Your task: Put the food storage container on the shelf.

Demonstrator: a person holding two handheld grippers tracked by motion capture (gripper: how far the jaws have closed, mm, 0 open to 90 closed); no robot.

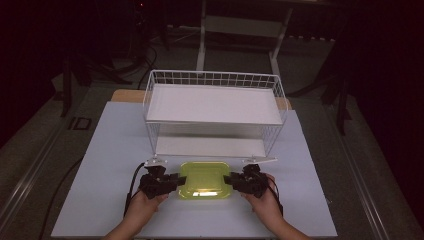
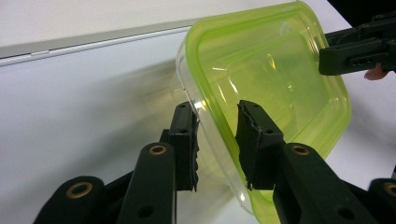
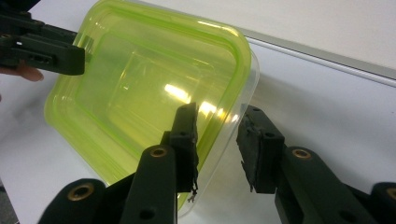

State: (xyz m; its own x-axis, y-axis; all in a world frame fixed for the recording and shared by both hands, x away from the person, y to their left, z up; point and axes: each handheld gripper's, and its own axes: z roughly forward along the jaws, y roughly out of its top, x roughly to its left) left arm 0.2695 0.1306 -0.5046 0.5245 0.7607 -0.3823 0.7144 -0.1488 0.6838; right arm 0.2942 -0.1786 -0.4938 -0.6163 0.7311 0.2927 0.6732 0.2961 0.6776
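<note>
Box (image 1: pixel 205 179) lies between my tools, long axis running from one to the other, just before the rack (image 1: pixel 214 112); left tool (image 1: pixel 176 180) and right tool (image 1: pixel 228 180) each straddle an end rim, not yet clamped.

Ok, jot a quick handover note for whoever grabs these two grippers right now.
Left gripper: jaws astride the left rim of the green-lidded container; grip not confirmed.
Right gripper: astride the right rim, same doubt.
Container sits on the table in front of the white wire shelf rack, both shelves bare.
Done: both grippers placed at the rims.
Left: probably firm up both grips, lift level, set it on a shelf.
</note>
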